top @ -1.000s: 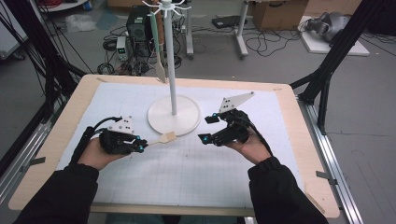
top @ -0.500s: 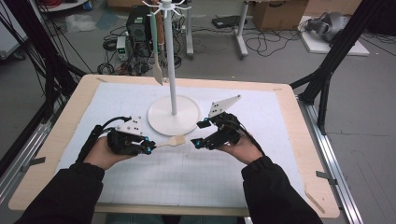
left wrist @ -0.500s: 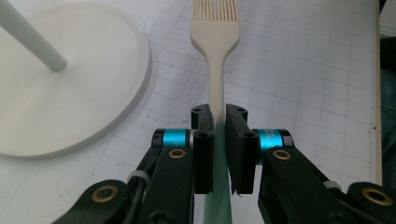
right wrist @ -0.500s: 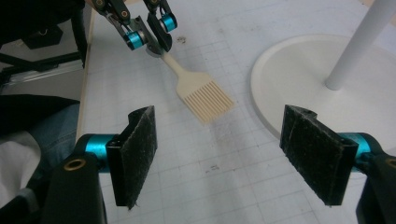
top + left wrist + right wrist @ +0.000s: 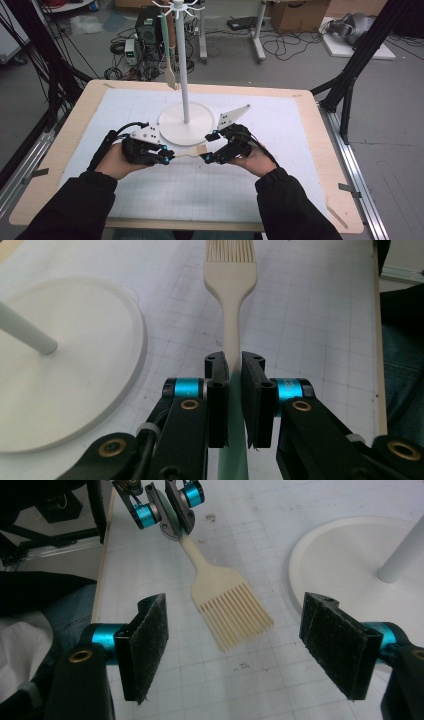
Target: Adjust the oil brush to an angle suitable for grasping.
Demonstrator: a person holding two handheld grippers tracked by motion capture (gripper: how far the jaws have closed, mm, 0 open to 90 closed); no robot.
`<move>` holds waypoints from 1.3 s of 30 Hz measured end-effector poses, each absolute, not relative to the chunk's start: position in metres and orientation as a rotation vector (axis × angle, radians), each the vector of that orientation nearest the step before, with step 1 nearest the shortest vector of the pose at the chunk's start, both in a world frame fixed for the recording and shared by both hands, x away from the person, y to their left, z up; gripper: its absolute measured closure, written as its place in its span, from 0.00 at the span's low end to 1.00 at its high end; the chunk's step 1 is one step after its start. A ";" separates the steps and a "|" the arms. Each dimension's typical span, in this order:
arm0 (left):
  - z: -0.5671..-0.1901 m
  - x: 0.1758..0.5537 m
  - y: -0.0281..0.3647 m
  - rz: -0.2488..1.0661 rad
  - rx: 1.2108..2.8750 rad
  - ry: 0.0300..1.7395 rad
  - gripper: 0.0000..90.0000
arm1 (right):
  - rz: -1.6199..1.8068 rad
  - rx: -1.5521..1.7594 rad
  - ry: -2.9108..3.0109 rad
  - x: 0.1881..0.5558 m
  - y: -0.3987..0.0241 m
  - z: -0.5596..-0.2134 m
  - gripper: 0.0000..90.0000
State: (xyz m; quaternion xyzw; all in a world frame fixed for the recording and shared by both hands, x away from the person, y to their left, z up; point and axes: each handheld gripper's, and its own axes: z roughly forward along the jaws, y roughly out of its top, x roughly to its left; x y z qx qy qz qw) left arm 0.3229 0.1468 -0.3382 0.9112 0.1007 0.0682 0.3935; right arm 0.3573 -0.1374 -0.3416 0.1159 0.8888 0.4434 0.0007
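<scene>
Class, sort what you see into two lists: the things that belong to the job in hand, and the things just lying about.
In the job:
- brush, held by its handle
- left gripper, shut on it
- right gripper, open, facing the bristles

Lying about:
- hook stand
- spatula hanging on it
- white mat

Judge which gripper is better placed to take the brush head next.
Right. The right gripper stands open with the brush head between its pads, untouched. The left gripper is already shut on the handle.

Wooden table [image 5: 65, 145], white gridded mat [image 5: 280, 130], round stand base [image 5: 186, 131]
</scene>
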 end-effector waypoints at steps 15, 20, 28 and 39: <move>-0.330 0.317 0.131 0.138 2.312 0.182 0.91 | 1.384 0.236 2.865 0.350 -0.127 -0.346 0.41; -0.330 0.316 0.130 0.124 2.315 0.167 0.91 | 1.379 0.175 2.881 0.347 -0.125 -0.347 0.51; -0.329 0.316 0.129 0.111 2.311 0.153 0.91 | 1.382 0.123 2.891 0.345 -0.125 -0.347 0.59; -0.329 0.316 0.129 0.087 2.308 0.138 0.91 | 1.381 0.086 2.896 0.344 -0.124 -0.347 0.65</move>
